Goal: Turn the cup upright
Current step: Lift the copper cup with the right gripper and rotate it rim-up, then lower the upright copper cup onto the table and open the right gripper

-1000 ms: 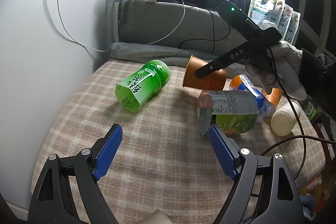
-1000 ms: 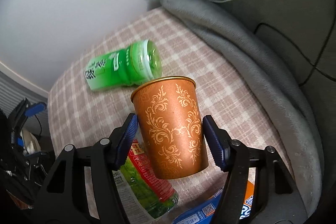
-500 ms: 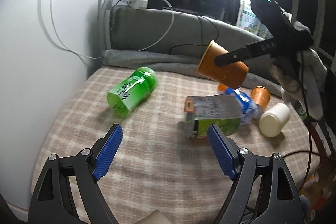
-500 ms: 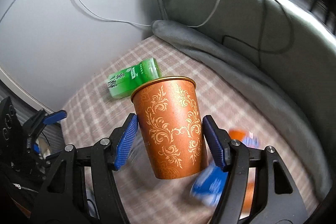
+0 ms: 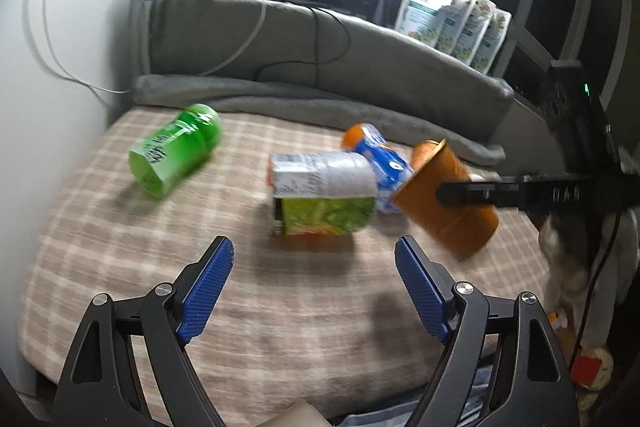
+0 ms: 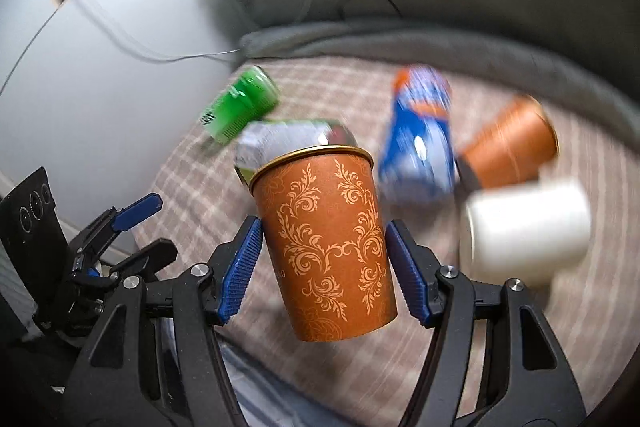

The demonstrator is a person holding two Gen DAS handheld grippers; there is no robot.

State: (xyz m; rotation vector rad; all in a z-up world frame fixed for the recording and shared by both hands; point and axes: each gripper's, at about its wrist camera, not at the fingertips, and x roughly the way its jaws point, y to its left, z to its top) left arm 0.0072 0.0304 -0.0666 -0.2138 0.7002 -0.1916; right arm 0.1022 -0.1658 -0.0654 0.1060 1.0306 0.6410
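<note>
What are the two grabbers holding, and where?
The right gripper holds the orange patterned cup by its side wall, one of its fingers on each side. The left gripper holds nothing.

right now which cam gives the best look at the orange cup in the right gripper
The right wrist view: the orange cup fills the centre, sharp, its gold rim and scroll pattern clear, clamped between the right gripper pads. The left wrist view shows it smaller, blurred and tilted above the checked cloth, one finger across its side.

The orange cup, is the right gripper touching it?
Touching. The right wrist view shows the right gripper with both blue jaws pressed against the orange cup.
</note>
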